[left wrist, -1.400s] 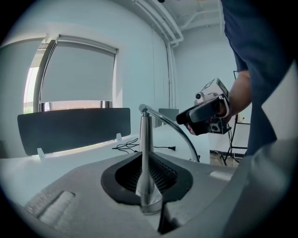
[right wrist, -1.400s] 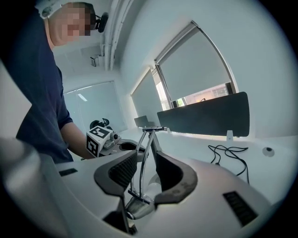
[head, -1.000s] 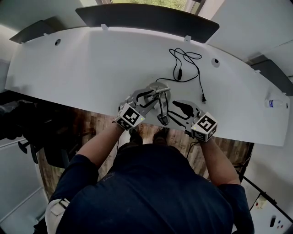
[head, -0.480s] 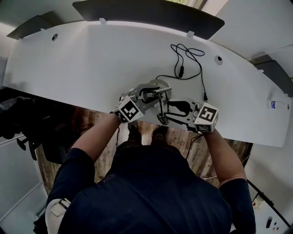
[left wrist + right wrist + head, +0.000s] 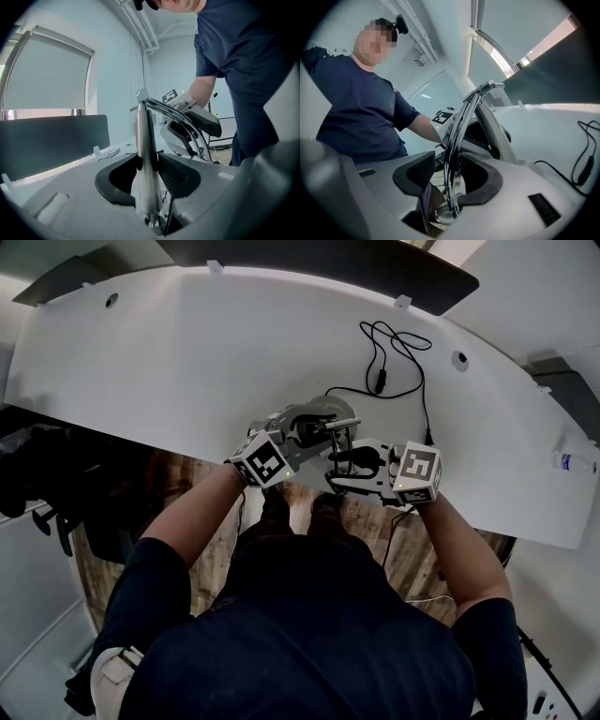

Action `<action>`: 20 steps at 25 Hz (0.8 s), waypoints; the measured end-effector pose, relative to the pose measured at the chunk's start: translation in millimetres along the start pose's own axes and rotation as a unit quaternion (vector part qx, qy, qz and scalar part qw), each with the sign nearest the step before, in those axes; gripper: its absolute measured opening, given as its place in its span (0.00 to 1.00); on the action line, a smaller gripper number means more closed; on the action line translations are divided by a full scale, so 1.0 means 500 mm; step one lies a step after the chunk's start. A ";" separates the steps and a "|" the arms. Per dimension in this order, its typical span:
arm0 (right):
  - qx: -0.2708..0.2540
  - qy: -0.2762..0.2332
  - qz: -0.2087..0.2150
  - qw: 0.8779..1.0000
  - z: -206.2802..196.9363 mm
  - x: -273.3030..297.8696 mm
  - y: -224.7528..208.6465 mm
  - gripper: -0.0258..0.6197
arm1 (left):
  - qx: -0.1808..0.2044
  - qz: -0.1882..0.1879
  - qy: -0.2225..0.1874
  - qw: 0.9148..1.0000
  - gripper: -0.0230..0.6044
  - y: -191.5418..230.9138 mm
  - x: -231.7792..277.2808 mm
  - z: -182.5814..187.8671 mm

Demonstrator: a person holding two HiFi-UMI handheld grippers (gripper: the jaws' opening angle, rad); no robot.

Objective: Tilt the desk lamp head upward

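Now desk lamp [image 5: 323, 412] sits near front edge of white table [image 5: 169, 362], btw both claws. Left claw [image 5: 147, 171] clenched on lamp's upright chrome post [image 5: 146, 136]. Right claw [image 5: 449, 180] just been closing, pads not pressing yet. Thin curved lamp arm [image 5: 454, 140] stands btw them. Black cable [image 5: 380, 381] lies behind.

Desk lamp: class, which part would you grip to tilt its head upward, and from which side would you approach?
Probably the thin curved arm, approached from the desk's front edge, jaws either side: it is slender and stands clear of the upright post. The right gripper straddles it so; its jaws have just been closing, not yet pressing. The left gripper clamps the post.
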State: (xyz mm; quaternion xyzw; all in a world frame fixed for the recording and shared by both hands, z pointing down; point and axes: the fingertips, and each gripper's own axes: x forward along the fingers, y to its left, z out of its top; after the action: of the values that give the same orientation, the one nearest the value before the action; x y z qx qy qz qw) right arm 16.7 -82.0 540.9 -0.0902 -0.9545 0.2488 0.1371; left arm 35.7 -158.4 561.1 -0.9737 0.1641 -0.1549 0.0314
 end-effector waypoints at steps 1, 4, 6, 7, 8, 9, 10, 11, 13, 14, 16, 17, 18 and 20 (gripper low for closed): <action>0.001 0.001 0.005 1.000 0.000 0.005 0.002 0.31 | 0.003 0.001 -0.002 1.000 0.27 0.000 0.000 -0.002; -0.003 -0.002 0.014 1.000 -0.002 0.017 0.004 0.21 | 0.006 0.002 -0.005 1.000 0.27 0.000 0.002 -0.003; -0.009 -0.004 0.018 1.000 -0.002 0.020 0.004 0.15 | 0.003 0.004 -0.005 1.000 0.27 0.001 0.002 0.003; -0.011 -0.003 0.020 1.000 -0.002 0.020 0.005 0.14 | 0.000 0.005 -0.005 1.000 0.27 0.001 0.001 0.005; -0.013 0.000 0.022 1.000 -0.002 0.020 0.006 0.13 | -0.001 0.006 -0.006 1.000 0.27 0.002 0.001 0.004; -0.015 0.004 0.024 1.000 -0.003 0.020 0.008 0.12 | -0.002 0.007 -0.007 1.000 0.27 0.001 0.001 0.001; -0.016 0.007 0.026 0.999 -0.003 0.020 0.010 0.10 | -0.001 0.007 -0.009 1.000 0.27 0.001 0.001 -0.004; -0.016 0.012 0.029 0.999 -0.003 0.020 0.010 0.10 | -0.002 0.007 -0.011 1.000 0.27 0.000 0.001 -0.007; -0.012 0.019 0.031 0.999 -0.003 0.020 0.012 0.10 | -0.008 0.008 -0.015 1.000 0.27 0.000 0.001 -0.010; -0.009 0.021 0.031 0.999 -0.003 0.019 0.012 0.10 | -0.009 0.009 -0.018 1.000 0.27 0.001 0.001 -0.009; -0.002 0.022 0.028 0.999 -0.003 0.017 0.012 0.09 | -0.006 0.012 -0.027 1.000 0.27 0.004 0.001 -0.005; 0.000 0.024 0.027 0.999 -0.004 0.017 0.012 0.09 | -0.004 0.013 -0.030 0.999 0.27 0.005 0.001 -0.005; 0.002 0.026 0.026 0.999 -0.004 0.016 0.013 0.09 | -0.003 0.013 -0.032 0.999 0.27 0.005 0.001 -0.004; 0.007 0.029 0.027 0.999 -0.005 0.014 0.017 0.09 | -0.002 0.013 -0.036 0.999 0.27 0.003 0.000 -0.003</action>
State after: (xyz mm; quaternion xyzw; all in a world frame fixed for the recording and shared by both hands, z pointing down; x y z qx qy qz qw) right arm 11.5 -72.0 540.5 -0.1224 -0.9457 0.2560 0.1585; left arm 34.9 -160.1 562.6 -0.9764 0.1761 -0.1191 0.0377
